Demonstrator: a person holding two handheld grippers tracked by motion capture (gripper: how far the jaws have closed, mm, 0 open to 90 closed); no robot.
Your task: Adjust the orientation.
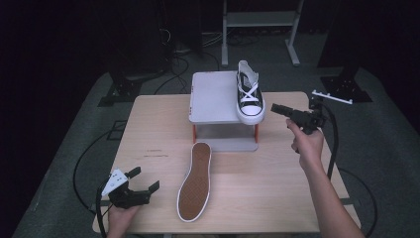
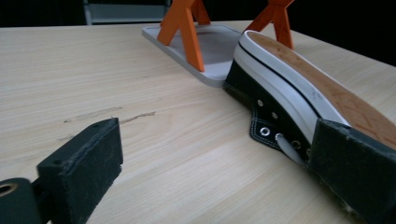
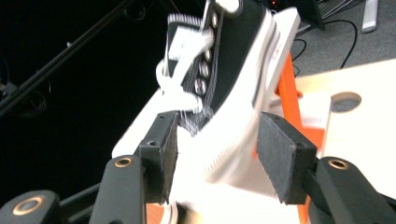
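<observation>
Wooden table point(image 1: 148, 134): two sneakers point(image 1: 248, 94) (one overturned point(image 1: 194, 181)), two hand-held grippers point(image 1: 134, 187) point(image 1: 277, 109), both open.

Black-and-white sneakers on pale wood and grey

The upright sneaker point(image 1: 247, 96) is black canvas with white laces, white toe cap and white sole band; the overturned sneaker point(image 1: 194, 182) shows a brown, white-rimmed sole. The stand point(image 1: 213, 99) is light grey on orange legs. The counter point(image 1: 148, 144) is pale wood grain. Both grippers have black jaws.
</observation>
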